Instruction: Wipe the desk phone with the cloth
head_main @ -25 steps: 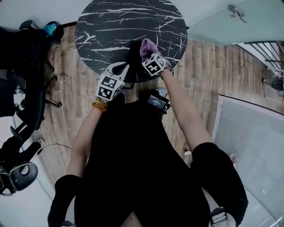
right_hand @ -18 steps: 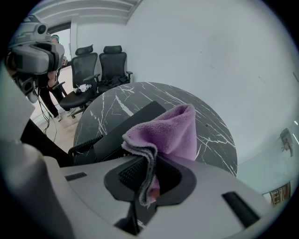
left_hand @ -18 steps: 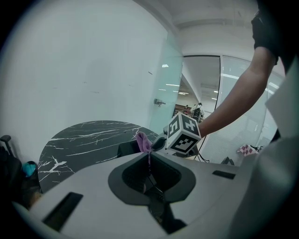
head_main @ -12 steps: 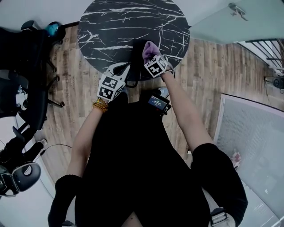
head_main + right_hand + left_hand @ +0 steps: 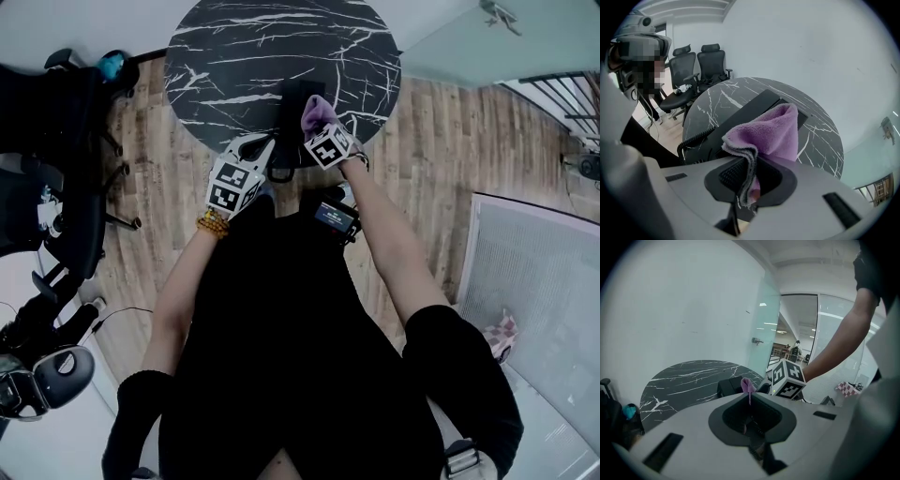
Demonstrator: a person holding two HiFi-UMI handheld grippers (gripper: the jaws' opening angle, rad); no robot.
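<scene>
at table [image 5: 234, 56] edge, desk phone [image 5: 289, 122] points away; right gripper [image 5: 747, 183] clamps cloth [image 5: 773, 129], left gripper [image 5: 751, 416] jaws closed.

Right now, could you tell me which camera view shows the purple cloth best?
The right gripper view: the cloth fills its centre, folded and pinched in the right tool, the desk phone behind it. The head view shows only a small purple patch; the left gripper view, just a tip.

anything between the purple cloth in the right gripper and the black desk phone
Nothing visible does. The right gripper holds the purple fleece cloth right at the black desk phone on the round marble table.
</scene>
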